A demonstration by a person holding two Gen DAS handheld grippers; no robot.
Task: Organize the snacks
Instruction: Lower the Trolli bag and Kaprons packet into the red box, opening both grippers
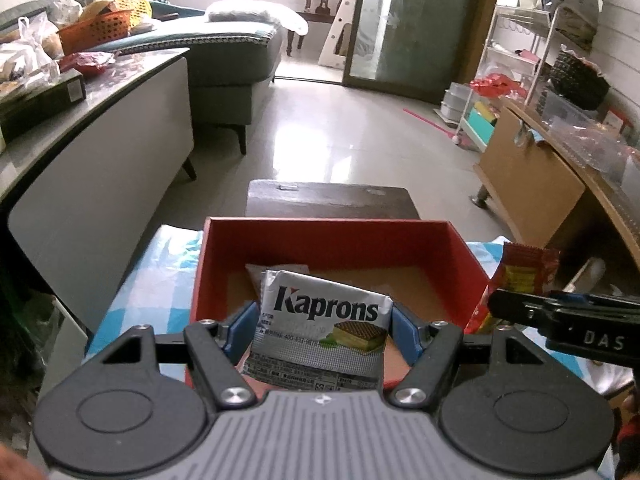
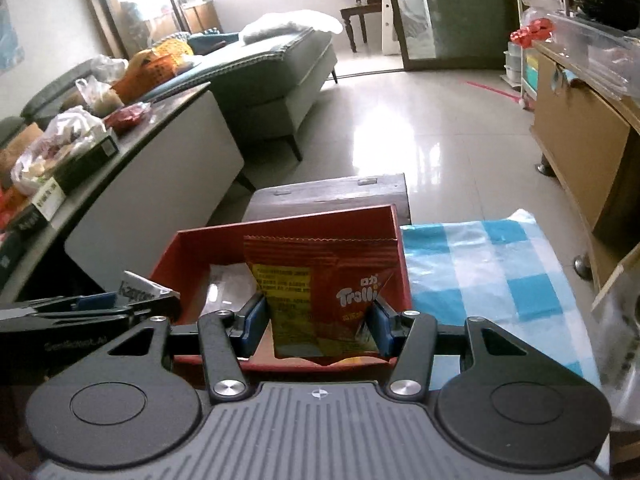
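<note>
My left gripper (image 1: 322, 330) is shut on a white Kaprons wafer packet (image 1: 320, 326), held over the near part of a red open box (image 1: 328, 236). One pale packet (image 1: 276, 274) lies on the box floor behind it. My right gripper (image 2: 318, 322) is shut on a red Trolli candy packet (image 2: 320, 292), held upright above the same red box (image 2: 280, 232). In the left wrist view the Trolli packet (image 1: 520, 276) and the right gripper's finger show at the right. The Kaprons packet (image 2: 140, 290) peeks in at the left of the right wrist view.
The box rests on a blue-and-white checked cloth (image 2: 488, 264), with a dark wooden stool (image 1: 328, 196) behind it. A cluttered grey table (image 1: 100, 92) stands at the left, a sofa (image 1: 232, 52) beyond, and a wooden cabinet (image 2: 580, 128) at the right. Shiny tiled floor lies ahead.
</note>
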